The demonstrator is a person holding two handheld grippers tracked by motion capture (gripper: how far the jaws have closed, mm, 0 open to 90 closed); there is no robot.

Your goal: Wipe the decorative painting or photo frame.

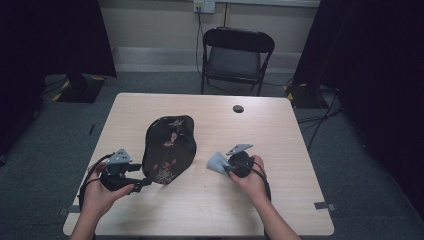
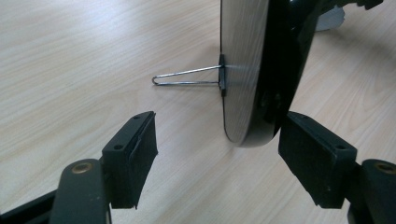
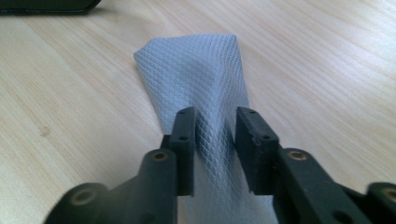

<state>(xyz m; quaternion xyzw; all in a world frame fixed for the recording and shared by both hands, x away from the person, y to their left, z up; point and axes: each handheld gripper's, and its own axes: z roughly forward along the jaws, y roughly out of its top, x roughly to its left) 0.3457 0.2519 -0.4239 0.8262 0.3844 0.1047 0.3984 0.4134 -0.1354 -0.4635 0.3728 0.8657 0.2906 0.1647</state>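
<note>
Glossy black lacquered tray w/ flower print stands on edge on pale wood worktop, propped by a wire stand. Left hand-held gripper spread around its lower rim: stiff, slick, prob. chips easily, so grip the rim. Right hand-held gripper pinches soft, light grey-blue waffle cloth, just right of tray.

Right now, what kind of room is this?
Probably a recording studio or lab room, not a home: black curtains hang at both sides, cables trail over grey carpet, and one folding chair faces a plain wooden table.
</note>
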